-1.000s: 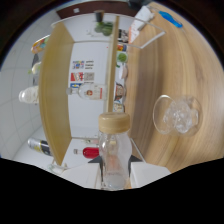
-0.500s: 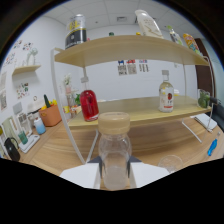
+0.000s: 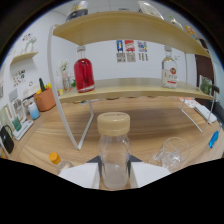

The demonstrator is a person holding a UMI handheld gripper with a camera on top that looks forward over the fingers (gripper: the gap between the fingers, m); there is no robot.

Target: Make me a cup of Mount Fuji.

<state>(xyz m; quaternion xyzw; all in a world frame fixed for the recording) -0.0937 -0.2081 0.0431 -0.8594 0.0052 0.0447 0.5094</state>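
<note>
A clear bottle (image 3: 114, 159) with a tan cap stands upright between my fingers (image 3: 80, 176). My gripper (image 3: 114, 176) is shut on its lower body. Just ahead and to the right of the fingers, an empty clear glass (image 3: 173, 153) sits on the wooden table (image 3: 150, 122). Beyond it, a two-tier wooden shelf (image 3: 135, 89) carries a red bottle (image 3: 84, 75) on the left and a clear labelled bottle (image 3: 170, 73) on the right. The bottle's base is hidden behind my gripper.
A small yellow cap (image 3: 54, 158) lies on the table left of my fingers. A terracotta pot (image 3: 45, 100) with tools and small containers stand along the left wall. A blue object (image 3: 214, 139) lies at the table's right. White shelf legs (image 3: 85, 132) rise ahead on the left.
The view has swung from tilted sideways to upright and dropped lower toward the table. The bottle stays in my grip, and the clear glass now shows to its right.
</note>
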